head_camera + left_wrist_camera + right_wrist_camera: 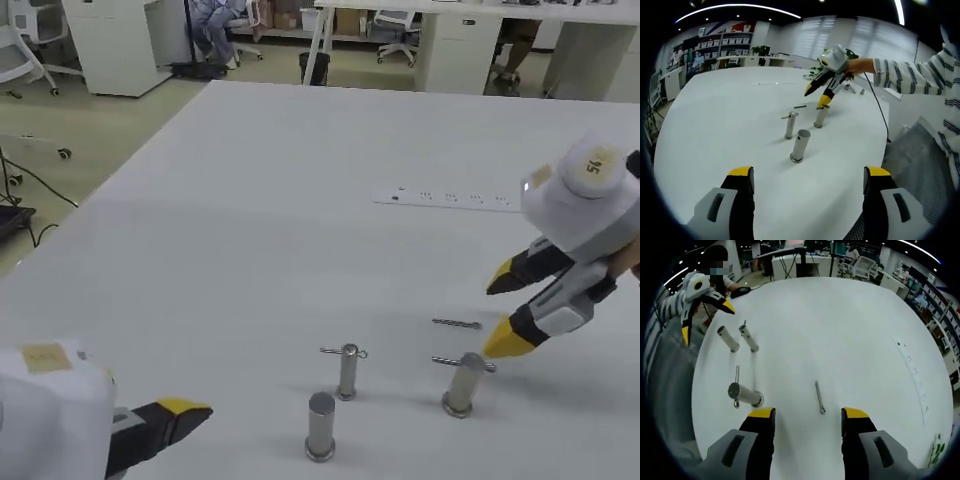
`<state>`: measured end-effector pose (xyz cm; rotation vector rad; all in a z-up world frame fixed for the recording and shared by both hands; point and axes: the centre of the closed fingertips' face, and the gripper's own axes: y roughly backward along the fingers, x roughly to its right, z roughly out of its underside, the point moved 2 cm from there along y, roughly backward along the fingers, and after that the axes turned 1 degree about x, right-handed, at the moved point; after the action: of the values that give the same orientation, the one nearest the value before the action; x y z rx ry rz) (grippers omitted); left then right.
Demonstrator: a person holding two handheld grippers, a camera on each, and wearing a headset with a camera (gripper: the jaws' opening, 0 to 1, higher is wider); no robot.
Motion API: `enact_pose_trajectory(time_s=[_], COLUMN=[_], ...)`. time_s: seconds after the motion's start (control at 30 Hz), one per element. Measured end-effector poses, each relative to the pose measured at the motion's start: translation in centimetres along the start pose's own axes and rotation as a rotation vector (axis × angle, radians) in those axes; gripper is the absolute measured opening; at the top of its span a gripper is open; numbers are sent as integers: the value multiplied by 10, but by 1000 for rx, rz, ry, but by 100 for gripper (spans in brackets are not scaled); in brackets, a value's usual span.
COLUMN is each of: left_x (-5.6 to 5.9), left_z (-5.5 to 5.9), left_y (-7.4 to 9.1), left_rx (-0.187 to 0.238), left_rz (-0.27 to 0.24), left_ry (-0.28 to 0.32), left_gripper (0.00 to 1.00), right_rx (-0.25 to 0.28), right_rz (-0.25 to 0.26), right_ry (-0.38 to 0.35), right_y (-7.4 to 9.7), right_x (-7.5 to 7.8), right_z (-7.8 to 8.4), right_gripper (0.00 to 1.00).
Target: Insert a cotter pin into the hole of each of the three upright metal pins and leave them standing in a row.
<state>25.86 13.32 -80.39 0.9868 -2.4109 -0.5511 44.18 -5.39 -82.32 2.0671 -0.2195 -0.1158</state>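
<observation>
Closest in, over the near-left corner of the white table (250,200), the grey, yellow-tipped left gripper (808,174) hangs with its jaws wide apart and nothing between them. Ahead of it, close to the near edge, stands the bare steel pin (320,425), a short upright silvery cylinder with nothing through its head. Just behind it is the middle steel pin (347,370), and further towards the right edge the right-hand steel pin (461,385); each carries a thin cotter crosswise near its top. The loose cotter pin (457,323), a slim grey wire piece, lies flat on the table just beyond the right-hand one. The matching right gripper (505,312) hovers beside it, jaws apart and empty. A white power strip (450,198) lies well back.

The step in hand looks to be collecting that last cotter. Best to pinch it at one end so most of its length juts free, carry it level, and line it up with the bare pin's cross-hole — not discernible here — while the left gripper steadies the cylinder against tipping.
</observation>
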Motion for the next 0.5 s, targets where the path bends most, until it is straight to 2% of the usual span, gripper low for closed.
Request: enact_pose_trajectory(time_s=[0.2,0.33,0.5], left_x=[3,4,4], left_z=[5,5,5], left_y=[1,4,5], left_rx=[-5,-4,-6], left_rz=[13,17,19], left_ry=[6,5,3], left_gripper=[87,86,86], right_rx=[-14,-23,-41], right_rz=[-6,-13,-12], right_ry=[-2,-22,-29], right_y=[-10,-13,-18], right_x=[0,1,4], right_z=[-2,0,3], right_gripper=[50,38,37])
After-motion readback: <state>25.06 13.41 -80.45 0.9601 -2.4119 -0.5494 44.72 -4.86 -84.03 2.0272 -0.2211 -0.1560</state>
